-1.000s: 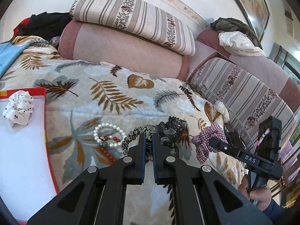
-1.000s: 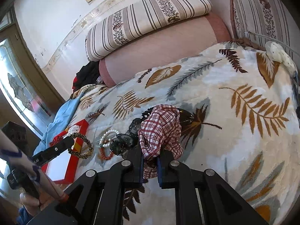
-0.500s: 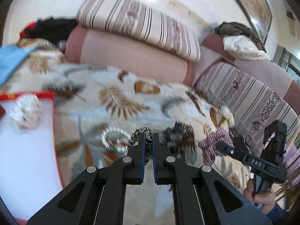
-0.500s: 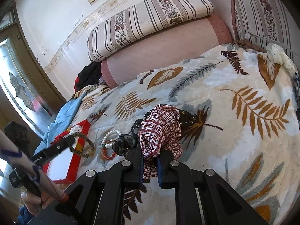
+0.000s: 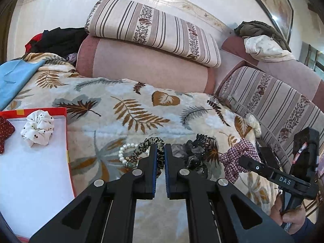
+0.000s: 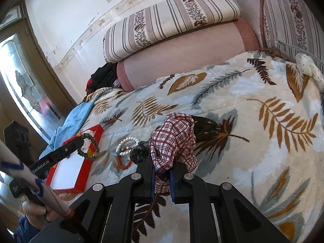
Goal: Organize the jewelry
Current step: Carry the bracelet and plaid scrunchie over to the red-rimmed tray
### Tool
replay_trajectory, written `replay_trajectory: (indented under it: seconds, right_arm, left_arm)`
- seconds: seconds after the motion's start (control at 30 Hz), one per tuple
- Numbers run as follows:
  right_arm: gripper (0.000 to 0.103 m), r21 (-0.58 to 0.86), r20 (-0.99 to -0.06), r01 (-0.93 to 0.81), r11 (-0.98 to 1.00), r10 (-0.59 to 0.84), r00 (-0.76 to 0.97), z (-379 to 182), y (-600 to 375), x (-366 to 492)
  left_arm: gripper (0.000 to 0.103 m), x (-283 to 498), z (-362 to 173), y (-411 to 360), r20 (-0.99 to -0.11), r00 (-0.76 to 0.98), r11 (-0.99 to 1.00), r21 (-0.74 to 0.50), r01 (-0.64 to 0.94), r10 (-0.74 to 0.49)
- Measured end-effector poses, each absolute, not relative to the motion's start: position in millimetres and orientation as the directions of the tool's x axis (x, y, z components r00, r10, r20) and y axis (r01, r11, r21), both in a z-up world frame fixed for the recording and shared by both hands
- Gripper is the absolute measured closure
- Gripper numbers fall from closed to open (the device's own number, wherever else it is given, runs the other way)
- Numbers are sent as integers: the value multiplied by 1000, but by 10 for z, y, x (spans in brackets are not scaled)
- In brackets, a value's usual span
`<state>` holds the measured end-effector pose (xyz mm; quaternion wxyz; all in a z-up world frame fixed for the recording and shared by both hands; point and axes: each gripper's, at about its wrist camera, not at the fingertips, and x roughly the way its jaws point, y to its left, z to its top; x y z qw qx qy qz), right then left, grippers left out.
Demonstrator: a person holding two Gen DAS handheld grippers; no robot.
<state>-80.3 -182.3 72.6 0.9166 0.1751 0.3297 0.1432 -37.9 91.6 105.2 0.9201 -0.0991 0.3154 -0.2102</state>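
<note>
Lifted since the earlier frame, the braided scrunchie [image 5: 154, 143] now hangs clear of the leaf-print blanket [image 5: 141, 109], clenched in the left gripper [image 5: 160, 162]. Striped cushions [image 5: 154, 28] line the white wall behind. On the blanket lies a red-rimmed tray [image 5: 65, 133] holding a white scrunchie [image 5: 37, 127]. The right gripper [image 6: 162, 174] grasps a plaid scrunchie [image 6: 174, 137], beside a pearl bracelet [image 6: 126, 145].

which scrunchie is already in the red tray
The white scrunchie with dark dots, lying inside the red tray. The leopard-print scrunchie is in the left gripper; the plaid scrunchie in the right gripper.
</note>
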Motion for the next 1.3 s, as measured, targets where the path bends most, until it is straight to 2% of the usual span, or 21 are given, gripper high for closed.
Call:
replay_trajectory:
  seconds: [0.47, 0.8, 1.0, 1.3]
  right_arm:
    - [91, 377, -567, -235, 896, 424, 706, 766, -1247, -918]
    - [91, 420, -559, -382, 823, 566, 606, 1000, -263, -793]
    - [91, 419, -577, -464, 780, 624, 528, 1099, 442, -586]
    - [91, 410, -637, -501, 762, 633, 440, 933, 1209, -208]
  left_arm:
    - [97, -530, 1234, 1373, -517, 769, 922, -287, 259, -377]
    - [97, -579, 1291, 2087, -499, 805, 926, -343, 156, -321]
    - [97, -528, 1258, 2675, -518, 817, 923, -382, 45, -254]
    - [97, -335, 968, 3362, -598, 776, 872, -470, -139, -199]
